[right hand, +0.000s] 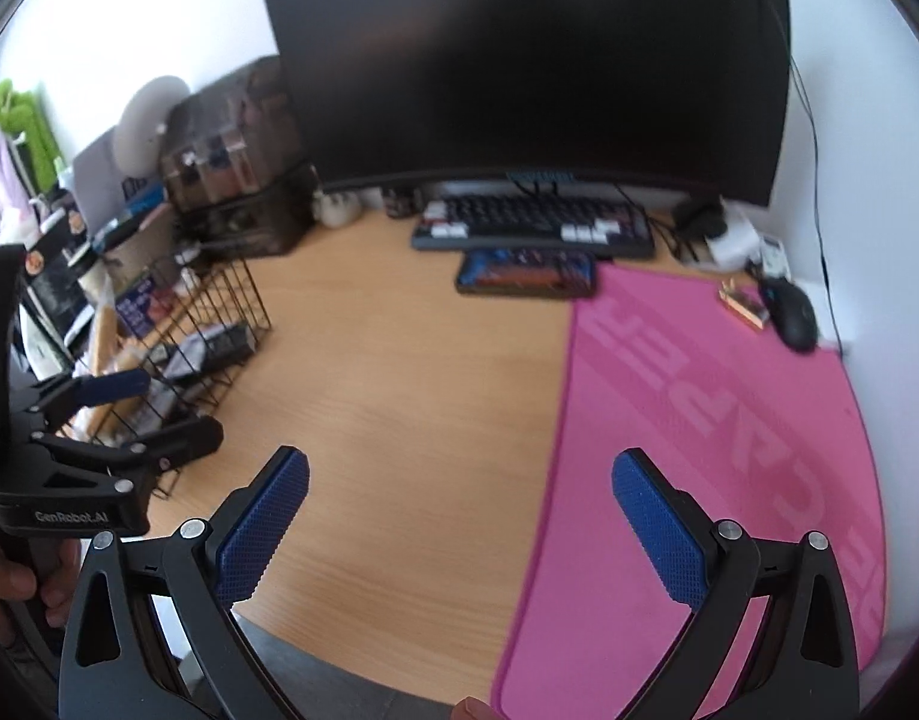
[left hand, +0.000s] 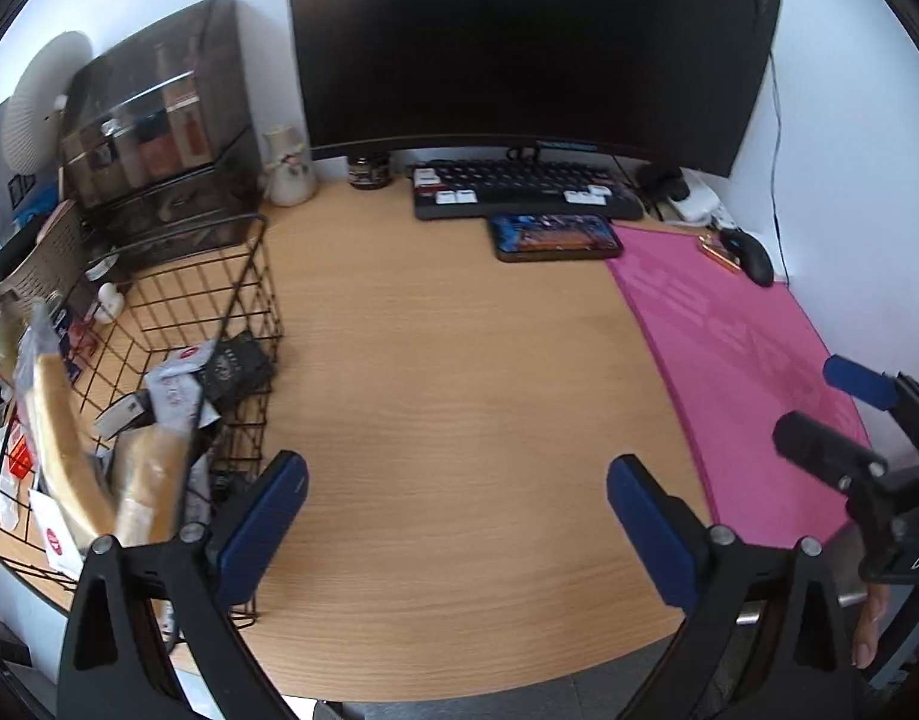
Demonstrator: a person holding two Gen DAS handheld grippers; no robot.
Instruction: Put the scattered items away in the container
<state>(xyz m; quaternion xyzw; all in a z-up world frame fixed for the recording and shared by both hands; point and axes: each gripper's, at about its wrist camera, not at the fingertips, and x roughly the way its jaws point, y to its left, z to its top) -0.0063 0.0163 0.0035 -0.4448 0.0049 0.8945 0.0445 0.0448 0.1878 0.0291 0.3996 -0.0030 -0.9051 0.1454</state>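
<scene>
A black wire basket (left hand: 243,276) stands at the desk's left edge, filled with several items: bread-like packets (left hand: 69,438), a dark pouch (left hand: 234,363) and white sachets (left hand: 177,384). It also shows in the right wrist view (right hand: 219,306). My left gripper (left hand: 456,480) is open and empty above the bare wooden desk, just right of the basket. My right gripper (right hand: 459,480) is open and empty over the desk beside the pink mat (right hand: 711,420). The right gripper shows at the left wrist view's right edge (left hand: 843,408).
A monitor (left hand: 531,42), keyboard (left hand: 519,189) and phone (left hand: 555,237) line the back. A black mouse (left hand: 750,255) and a small gold object (left hand: 720,249) lie on the pink mat (left hand: 729,360). A dark organiser box (left hand: 159,120), a white figurine (left hand: 288,165) and a jar (left hand: 369,171) stand back left.
</scene>
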